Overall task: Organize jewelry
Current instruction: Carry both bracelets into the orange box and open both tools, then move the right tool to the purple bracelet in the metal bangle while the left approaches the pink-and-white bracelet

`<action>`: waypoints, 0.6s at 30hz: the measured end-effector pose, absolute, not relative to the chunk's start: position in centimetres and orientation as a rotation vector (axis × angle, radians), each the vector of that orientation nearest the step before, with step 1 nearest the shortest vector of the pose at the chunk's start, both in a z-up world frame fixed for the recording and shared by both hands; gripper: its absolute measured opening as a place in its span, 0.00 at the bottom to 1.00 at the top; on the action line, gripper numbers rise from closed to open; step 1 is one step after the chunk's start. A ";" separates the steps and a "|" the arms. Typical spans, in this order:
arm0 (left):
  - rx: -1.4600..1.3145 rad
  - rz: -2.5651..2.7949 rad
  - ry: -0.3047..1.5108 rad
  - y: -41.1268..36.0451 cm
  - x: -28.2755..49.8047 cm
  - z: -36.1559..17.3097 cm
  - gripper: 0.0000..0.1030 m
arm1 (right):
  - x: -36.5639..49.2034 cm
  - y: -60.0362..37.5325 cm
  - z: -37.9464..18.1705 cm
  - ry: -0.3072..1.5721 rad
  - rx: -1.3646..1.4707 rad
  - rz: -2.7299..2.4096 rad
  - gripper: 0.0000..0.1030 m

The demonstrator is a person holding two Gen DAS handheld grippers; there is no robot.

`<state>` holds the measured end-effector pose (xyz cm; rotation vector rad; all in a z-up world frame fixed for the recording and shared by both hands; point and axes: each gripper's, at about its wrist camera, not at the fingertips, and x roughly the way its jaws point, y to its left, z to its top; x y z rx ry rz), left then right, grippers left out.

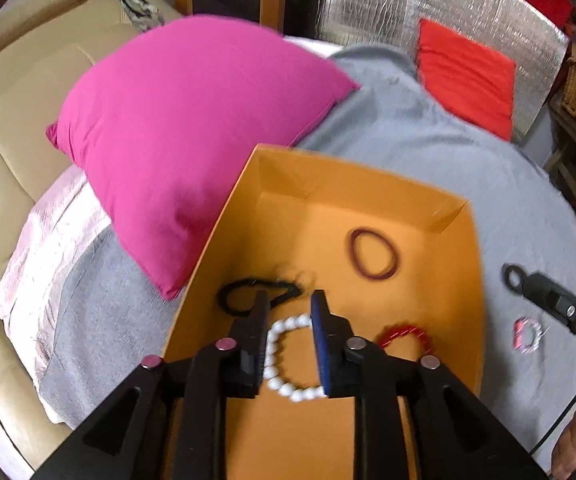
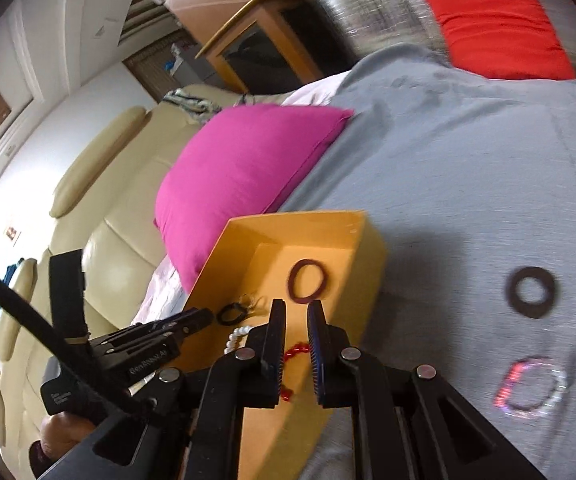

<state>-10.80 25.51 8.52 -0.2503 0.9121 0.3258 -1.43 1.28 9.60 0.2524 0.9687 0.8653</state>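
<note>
Red bead bracelet [image 2: 293,354] — partly hidden behind right jaws.

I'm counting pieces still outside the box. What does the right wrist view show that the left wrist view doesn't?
Only the right wrist view shows the dark ring whole on the grey blanket. Only the left shows the white bead bracelet nearly whole. Both show the orange box, maroon band, black hair tie, red bracelet and the sparkly bracelet outside.
</note>
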 end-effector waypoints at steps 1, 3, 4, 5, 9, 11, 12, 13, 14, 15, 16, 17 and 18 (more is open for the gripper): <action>-0.252 0.319 0.896 25.2 -10.7 8.8 0.23 | -1.3 0.6 9.7 0.968 0.257 0.853 0.13; -0.263 0.295 0.863 24.0 -10.4 9.6 0.26 | -1.0 -0.9 10.0 0.966 0.254 0.827 0.13; -0.265 0.284 0.852 23.5 -10.3 9.8 0.27 | -0.9 -1.7 10.1 0.967 0.251 0.815 0.13; -0.265 0.274 0.838 22.9 -10.2 10.1 0.32 | -0.8 -2.5 10.2 0.968 0.251 0.800 0.13; -0.243 0.238 0.798 19.9 -9.3 11.1 0.47 | 0.2 -6.6 10.4 0.971 0.266 0.738 0.18; -0.231 0.210 0.793 18.6 -8.7 11.4 0.47 | 0.8 -9.0 10.3 0.972 0.276 0.698 0.21; -0.225 0.193 0.791 17.8 -8.4 11.5 0.47 | 1.1 -10.3 10.3 0.974 0.283 0.678 0.22; -0.221 0.183 0.792 17.1 -8.1 11.6 0.47 | 1.4 -11.7 10.3 0.976 0.293 0.654 0.25; -0.213 0.169 0.793 16.3 -7.8 11.7 0.48 | 1.8 -13.4 10.2 0.978 0.304 0.620 0.28; -0.206 0.158 0.795 15.6 -7.6 11.7 0.48 | 2.1 -14.8 10.1 0.980 0.311 0.597 0.29; -0.195 0.145 0.799 14.9 -7.4 11.7 0.48 | 2.4 -16.2 10.0 0.982 0.324 0.572 0.29; -0.185 0.134 0.803 14.0 -7.1 11.7 0.48 | 2.7 -17.5 10.0 0.984 0.342 0.550 0.29; -0.174 0.121 0.808 13.3 -6.9 11.6 0.48 | 2.9 -18.4 9.9 0.986 0.356 0.536 0.29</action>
